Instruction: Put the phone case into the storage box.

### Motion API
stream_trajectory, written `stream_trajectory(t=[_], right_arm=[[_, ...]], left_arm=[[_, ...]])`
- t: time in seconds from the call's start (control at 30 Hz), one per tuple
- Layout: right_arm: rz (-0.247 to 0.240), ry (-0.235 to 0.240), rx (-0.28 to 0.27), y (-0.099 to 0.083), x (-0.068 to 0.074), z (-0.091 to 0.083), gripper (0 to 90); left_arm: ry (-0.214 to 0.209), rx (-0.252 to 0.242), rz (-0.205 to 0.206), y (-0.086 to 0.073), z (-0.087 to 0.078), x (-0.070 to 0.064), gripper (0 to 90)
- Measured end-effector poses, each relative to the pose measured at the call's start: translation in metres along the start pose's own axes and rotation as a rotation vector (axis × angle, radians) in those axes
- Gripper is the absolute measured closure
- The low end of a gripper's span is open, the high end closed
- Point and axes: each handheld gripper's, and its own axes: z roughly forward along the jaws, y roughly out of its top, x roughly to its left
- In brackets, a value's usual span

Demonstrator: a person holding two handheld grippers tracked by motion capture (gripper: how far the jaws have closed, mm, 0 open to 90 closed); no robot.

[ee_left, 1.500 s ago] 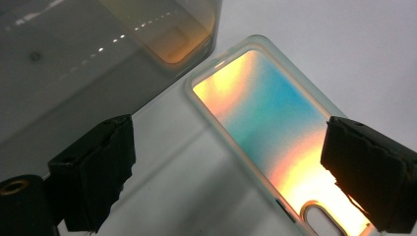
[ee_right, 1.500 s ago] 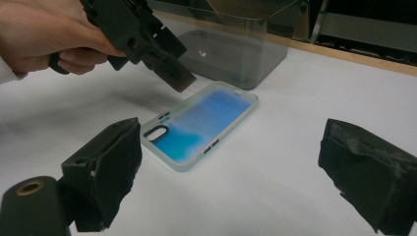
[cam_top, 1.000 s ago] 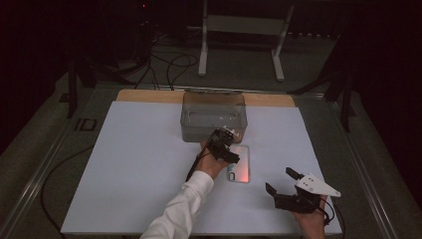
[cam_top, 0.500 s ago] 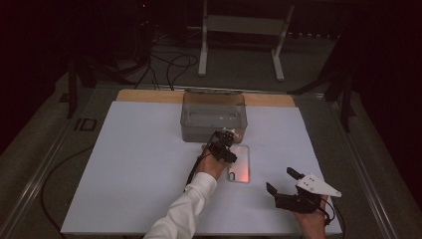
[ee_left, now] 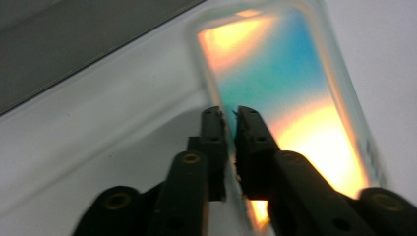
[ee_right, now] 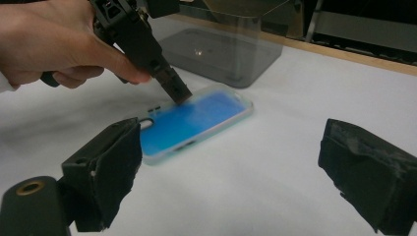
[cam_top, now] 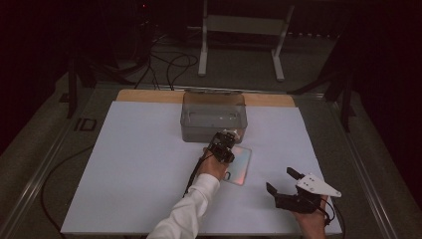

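A translucent iridescent phone case [cam_top: 240,164] lies flat on the white table, just in front of a clear grey box [cam_top: 214,119]. My left gripper [cam_top: 226,158] tilts down onto the case's long left edge. In the left gripper view the two jaws [ee_left: 231,123] stand almost together with the case's rim [ee_left: 295,98] pinched between them. My right gripper [cam_top: 281,180] rests near the table's front right, open and holding nothing. In the right gripper view [ee_right: 236,167] the case [ee_right: 201,120] looks blue, and the left gripper [ee_right: 178,97] touches its near edge.
The clear box [ee_right: 221,49] stands open-topped behind the case, close to the left hand. A white sheet [cam_top: 124,164] covers the table, with a wooden strip [cam_top: 149,95] along the far edge. Cables and a metal stand [cam_top: 239,30] lie on the dark floor beyond.
The left gripper has shifted very slightly on the case's edge. The right gripper has stayed where it was, open.
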Motion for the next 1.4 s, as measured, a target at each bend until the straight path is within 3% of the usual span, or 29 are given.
stream_trajectory(t=[0.1,0.5,0.8,1.4], right_arm=[[-0.001,0.0,0.0,0.0,0.0,0.0,9.3],[0.001,0.004,0.003,-0.001,0.0,0.001,9.3],[0.002,0.005,0.007,-0.001,0.0,0.002,9.3],[0.002,0.016,0.016,-0.002,0.001,0.004,9.3]], left_arm=[[-0.006,-0.003,0.006,0.0,0.0,0.002,88.6],[-0.084,-0.061,-0.04,-0.008,-0.005,0.013,89.0],[-0.119,-0.134,-0.064,-0.012,-0.023,0.021,89.0],[-0.17,-0.293,-0.156,-0.028,-0.061,0.048,89.0]])
